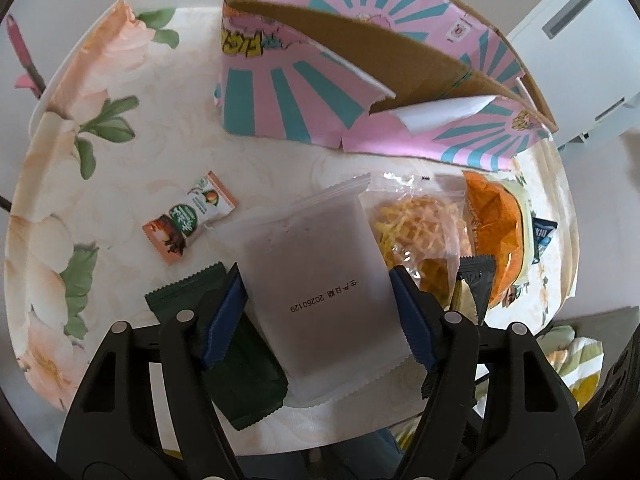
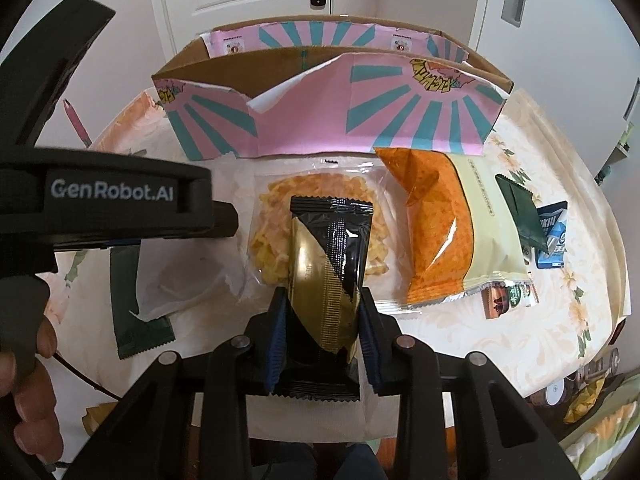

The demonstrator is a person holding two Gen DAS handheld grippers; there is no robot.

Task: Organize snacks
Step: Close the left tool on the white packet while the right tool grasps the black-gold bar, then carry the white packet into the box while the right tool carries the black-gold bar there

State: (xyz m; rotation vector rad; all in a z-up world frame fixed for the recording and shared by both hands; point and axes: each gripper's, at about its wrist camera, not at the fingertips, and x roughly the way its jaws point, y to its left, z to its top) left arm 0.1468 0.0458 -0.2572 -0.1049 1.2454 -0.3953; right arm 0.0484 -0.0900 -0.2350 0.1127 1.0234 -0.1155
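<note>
The left gripper (image 1: 318,304) pinches a frosted white packet (image 1: 320,276) stamped "20260129" above the table (image 1: 160,152); its side reads "GenRobot.AI". The right gripper (image 2: 322,340) clamps a black-and-gold packet (image 2: 326,276) over a clear bag of yellow crisps (image 2: 276,216). Beyond lies an orange bag (image 2: 436,232) before the torn pink-and-teal box (image 2: 360,120). A dark green sachet (image 1: 240,376) lies under the left jaw.

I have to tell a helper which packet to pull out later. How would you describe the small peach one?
Start at the pink and teal box on the table. In the left wrist view, the peach packet lies alone below the box's left corner. Unlike the plain green packet nearby, it has fruit pictures and a green round label.
</note>
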